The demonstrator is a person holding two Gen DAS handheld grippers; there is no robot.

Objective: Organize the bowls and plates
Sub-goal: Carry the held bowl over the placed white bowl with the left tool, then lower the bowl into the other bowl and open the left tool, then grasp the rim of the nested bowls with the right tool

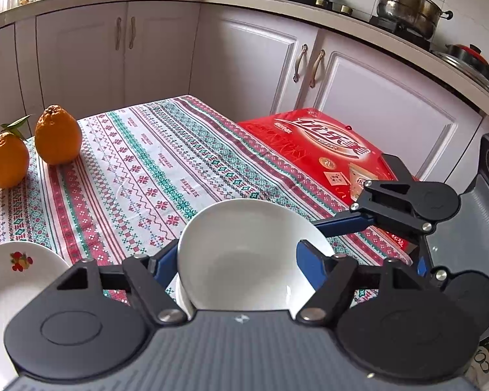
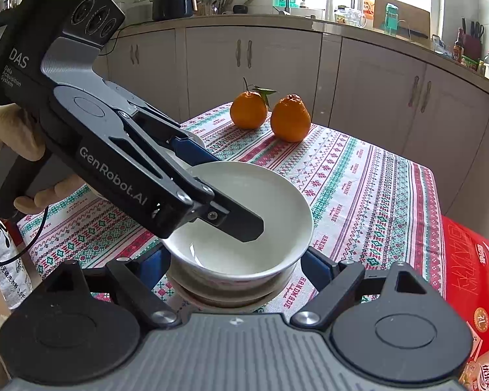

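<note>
Bowl [image 2: 241, 221] pinched at rim by left tongs [image 2: 212, 192], right tongs [image 2: 236, 260] clamp bowl below [image 2: 228, 288]; tilted bowl could slip and chip.

The black, blue-padded left gripper [image 1: 238, 257], held by a pale gloved hand [image 2: 13, 137], slants down from 10 o'clock towards 4 o'clock, jaws partly spread. The matching right gripper [image 2: 234, 262] points down, jaws wider.

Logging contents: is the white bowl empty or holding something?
Empty: the white bowl shows only bare glazed interior, apart from one left tool finger reaching inside.
</note>
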